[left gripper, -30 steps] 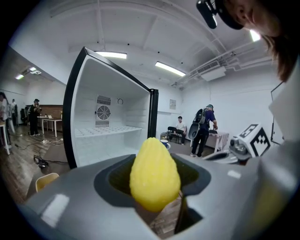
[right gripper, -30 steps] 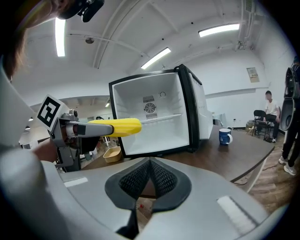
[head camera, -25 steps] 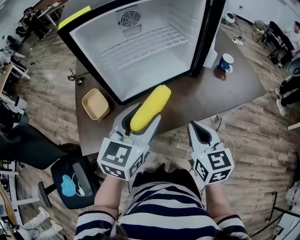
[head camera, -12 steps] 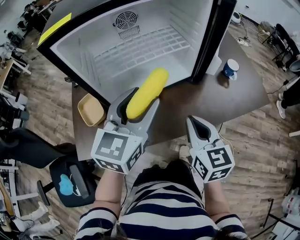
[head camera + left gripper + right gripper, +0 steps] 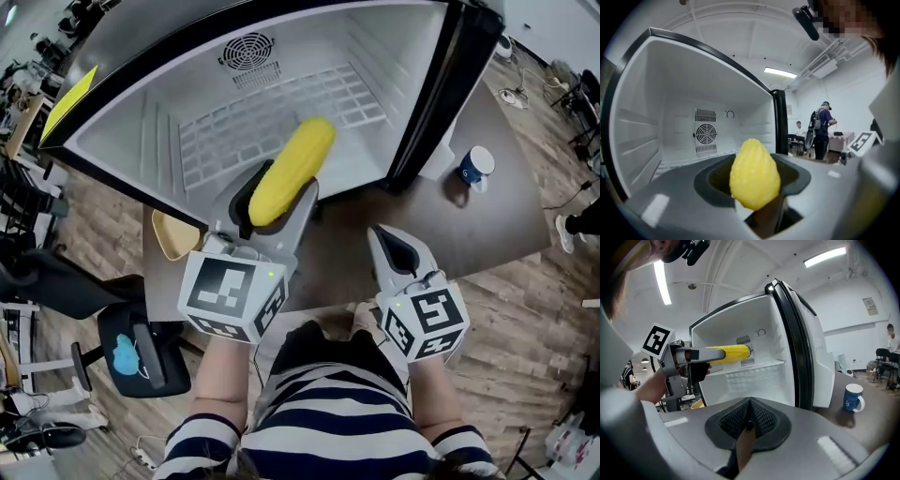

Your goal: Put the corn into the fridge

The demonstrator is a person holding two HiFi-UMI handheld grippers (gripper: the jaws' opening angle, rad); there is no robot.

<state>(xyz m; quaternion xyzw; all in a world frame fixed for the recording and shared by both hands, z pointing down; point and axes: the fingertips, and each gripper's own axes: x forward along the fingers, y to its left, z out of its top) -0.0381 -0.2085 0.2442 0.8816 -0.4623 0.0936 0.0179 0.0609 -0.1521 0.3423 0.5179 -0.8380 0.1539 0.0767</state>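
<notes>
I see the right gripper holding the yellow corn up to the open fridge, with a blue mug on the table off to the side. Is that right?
Not quite. It is the left gripper that holds the corn up to the open fridge, as the head view shows. The right gripper is shut and empty. The blue mug does stand on the table off to the side.

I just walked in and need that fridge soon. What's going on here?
A person holds a gripper in each hand. The left gripper is clamped on a yellow corn cob and points it into the open fridge, toward the wire shelf. The cob is not set down yet. The right gripper is shut and empty, held over the dark table. A blue mug stands to the fridge's right.
</notes>
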